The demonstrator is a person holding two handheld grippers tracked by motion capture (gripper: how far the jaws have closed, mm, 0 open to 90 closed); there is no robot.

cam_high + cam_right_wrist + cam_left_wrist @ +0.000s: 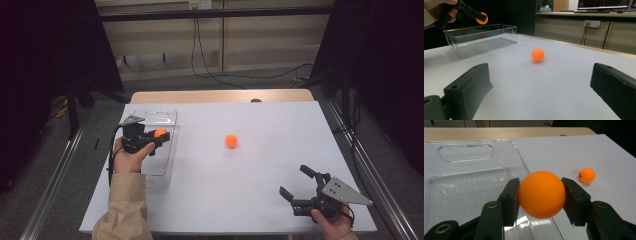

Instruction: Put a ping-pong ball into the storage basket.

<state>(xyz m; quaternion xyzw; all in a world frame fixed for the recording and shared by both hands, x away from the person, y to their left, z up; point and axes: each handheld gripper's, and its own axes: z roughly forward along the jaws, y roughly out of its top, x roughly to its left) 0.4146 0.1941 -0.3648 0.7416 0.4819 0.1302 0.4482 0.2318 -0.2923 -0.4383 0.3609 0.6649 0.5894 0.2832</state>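
Observation:
My left gripper [161,134] is shut on an orange ball [541,194], which is squeezed between both jaws above the right edge of a clear plastic bin [155,120]. The same held ball [482,19] hangs over the bin [481,40] in the right gripper view. A second orange ball [230,141] lies loose on the white table, right of the bin; it is also the small ball [587,175] and the ball [537,55] straight ahead of my right gripper. My right gripper [297,182] rests open near the table's front right, its jaws wide apart with nothing between them.
The white tabletop [270,165] spans the scene, with a wooden strip [220,96] along its far edge. Dark curtains flank both sides and cables trail on the floor behind. The clear bin stands at the table's left side and looks empty inside.

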